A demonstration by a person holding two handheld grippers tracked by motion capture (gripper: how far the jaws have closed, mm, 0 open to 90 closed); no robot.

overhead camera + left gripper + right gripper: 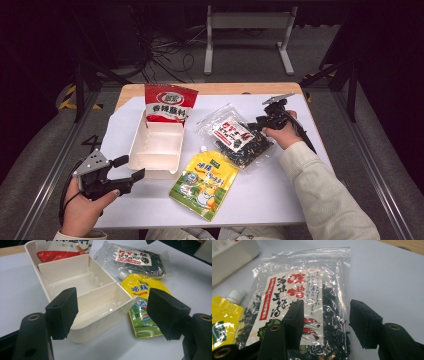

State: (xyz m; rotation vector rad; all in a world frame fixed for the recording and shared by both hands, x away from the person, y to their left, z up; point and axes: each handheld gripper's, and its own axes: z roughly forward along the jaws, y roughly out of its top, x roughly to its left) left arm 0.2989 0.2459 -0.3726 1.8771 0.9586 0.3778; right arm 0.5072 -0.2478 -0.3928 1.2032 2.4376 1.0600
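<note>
The right gripper (259, 121) is in the right-middle of the high view, just over the clear seaweed bag (237, 137). In the right gripper view its jaws stand apart w/ the bag (312, 305) lying under them. They don't pinch it yet. I think they're set wide so they can slip over the bag's edge & grab it.

The bag lies flat on the white table (280, 185), center-right of the high view, between the white box (157, 145) & the right hand. Its lower left edge touches the top of the yellow pouch (205, 182).

The left gripper (127, 170) is at the lower left, spread wide, holding nothing. It points at the box (87, 297) near corner, maybe to keep the box steady.

The box is open on top w/ walls inside, prob so stuff can go in. A red packet (170, 103) leans in its far end.
</note>
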